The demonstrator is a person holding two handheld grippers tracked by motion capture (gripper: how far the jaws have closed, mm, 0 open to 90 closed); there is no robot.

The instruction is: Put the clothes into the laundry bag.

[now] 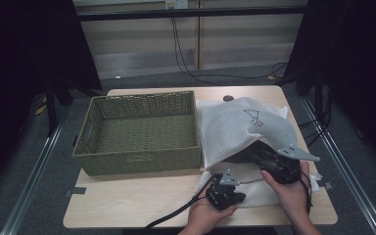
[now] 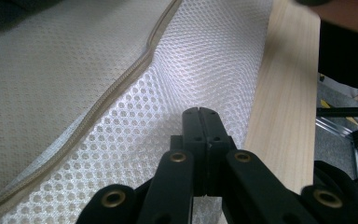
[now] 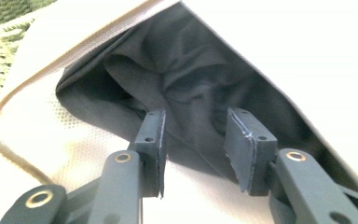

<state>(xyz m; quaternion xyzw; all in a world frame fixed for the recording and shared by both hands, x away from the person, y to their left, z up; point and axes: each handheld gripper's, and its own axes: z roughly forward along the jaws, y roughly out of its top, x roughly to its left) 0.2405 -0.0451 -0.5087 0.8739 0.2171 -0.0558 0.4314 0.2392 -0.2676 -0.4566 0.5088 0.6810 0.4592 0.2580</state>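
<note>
Lying on the right half of the pale wooden table point(image 1: 142, 200) — a white mesh laundry bag with a beige zip edge point(image 1: 240, 125), mouth facing the person, long axis running away from them. Dark grey cloth point(image 3: 186, 93) fills the opening; its full shape is hidden inside. Left gripper point(image 1: 219, 184): fingers clenched on the bag's lower mesh edge. Right gripper point(image 1: 259, 152): fingers released at the mouth, nothing between them — tips obscured in the high view. Green woven rectangular basket point(image 1: 142, 164) stands just beside the bag.
</note>
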